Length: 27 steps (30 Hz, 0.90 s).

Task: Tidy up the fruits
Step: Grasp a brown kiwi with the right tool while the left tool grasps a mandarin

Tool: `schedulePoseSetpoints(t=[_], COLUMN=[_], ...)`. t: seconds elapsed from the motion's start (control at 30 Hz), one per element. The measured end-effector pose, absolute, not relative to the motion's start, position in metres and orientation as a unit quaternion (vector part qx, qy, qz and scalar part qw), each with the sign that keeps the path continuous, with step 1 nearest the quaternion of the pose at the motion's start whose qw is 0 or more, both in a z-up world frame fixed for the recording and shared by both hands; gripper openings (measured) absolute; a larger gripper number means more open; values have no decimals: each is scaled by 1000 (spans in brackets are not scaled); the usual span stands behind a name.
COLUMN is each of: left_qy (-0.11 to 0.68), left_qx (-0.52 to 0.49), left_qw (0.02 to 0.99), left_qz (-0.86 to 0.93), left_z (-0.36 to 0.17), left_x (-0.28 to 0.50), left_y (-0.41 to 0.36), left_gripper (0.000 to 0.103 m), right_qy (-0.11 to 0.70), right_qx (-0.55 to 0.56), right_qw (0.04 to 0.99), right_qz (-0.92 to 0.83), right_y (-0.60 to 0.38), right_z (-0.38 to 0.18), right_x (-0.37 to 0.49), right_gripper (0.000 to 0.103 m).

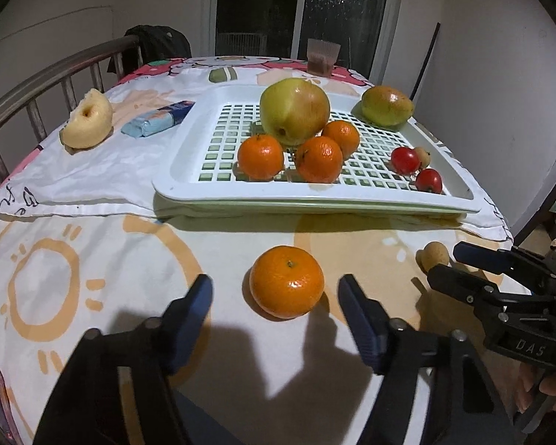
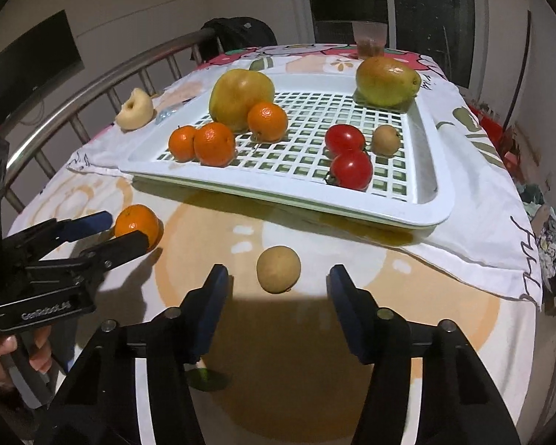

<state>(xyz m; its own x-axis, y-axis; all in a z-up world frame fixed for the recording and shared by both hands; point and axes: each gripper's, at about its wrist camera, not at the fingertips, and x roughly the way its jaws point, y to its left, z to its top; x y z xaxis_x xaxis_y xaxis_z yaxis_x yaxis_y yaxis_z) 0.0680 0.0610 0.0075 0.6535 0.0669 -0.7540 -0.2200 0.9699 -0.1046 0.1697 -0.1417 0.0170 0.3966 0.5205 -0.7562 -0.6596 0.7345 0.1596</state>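
Tablecloth (image 1: 92, 259); gaping claws flanking fruit.

White lattice tray (image 1: 189, 170), and on it 3 bright orange mandarins (image 1: 318, 159), 2 glossy red tomatoes (image 1: 404, 160), a yellow-green apple (image 1: 294, 110) blushing red. In front of the tray, another orange mandarin (image 1: 286, 281) and a tan little fruit (image 2: 278, 269) on the cream tablecloth (image 1: 92, 252) with pale orange suns.
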Motion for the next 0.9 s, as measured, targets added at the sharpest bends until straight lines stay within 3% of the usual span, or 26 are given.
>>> schedulePoseSetpoints(t=[0.13,0.3,0.63,0.9], left_qy=[420,423,411,377], left_qx=[-98,-93,-127,-132], left_qw=[899,899,900,915], left_qz=[73,71,65,61], left_z=[1,-1,4,37], left_x=[72,73,65,61], left_y=[61,57,63,65], left_gripper=[52,45,44,44], right_qy=[424,426,422,411], right_qx=[-89,-94,-66,-3], right_qw=[828,827,825,827], right_qz=[357,353,369,383], right_y=[-137,-135,-144,-165], right_z=[14,11,16,42], right_x=[172,173,171,179], right_gripper=[39,25,25,25])
